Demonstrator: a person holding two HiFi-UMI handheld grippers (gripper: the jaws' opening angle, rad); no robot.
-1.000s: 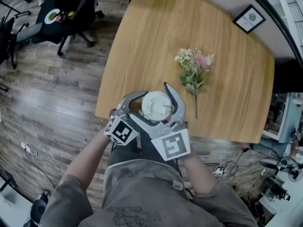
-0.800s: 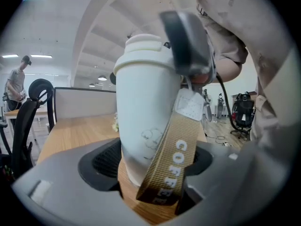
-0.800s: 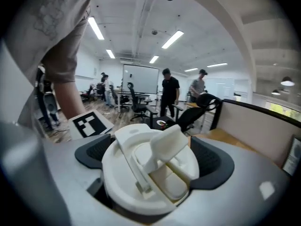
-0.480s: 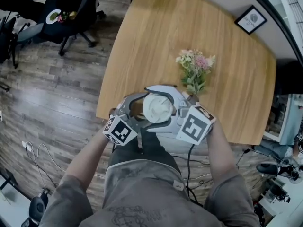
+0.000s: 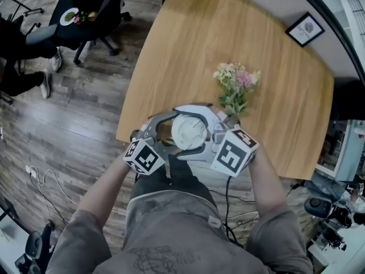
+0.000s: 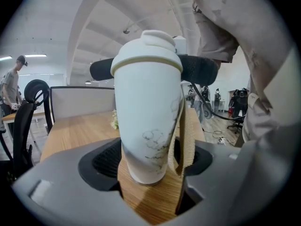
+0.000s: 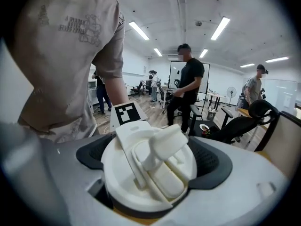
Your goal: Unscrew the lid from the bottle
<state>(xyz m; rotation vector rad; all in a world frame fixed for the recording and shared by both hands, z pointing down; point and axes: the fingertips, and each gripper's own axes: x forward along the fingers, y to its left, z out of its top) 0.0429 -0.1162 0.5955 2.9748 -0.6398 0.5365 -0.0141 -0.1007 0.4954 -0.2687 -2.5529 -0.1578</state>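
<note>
Where the light wooden table (image 5: pixel 188 44) comes to its near edge, a tall white bottle (image 6: pixel 148 117) with a faint floral print stands upright on the wood. The left gripper (image 6: pixel 149 160) is clamped on the bottle's lower body, one black pad against each side. The right gripper (image 7: pixel 150 161) comes in from the other side, higher up; its jaws have just been closing, and they now grip the round white flip-top lid (image 5: pixel 189 131) between them, on top of the bottle. A small bunch of pink and cream flowers (image 5: pixel 235 87) lies on the table just beyond. A beige woven strap (image 6: pixel 187 131) hangs down the bottle's side.
</note>
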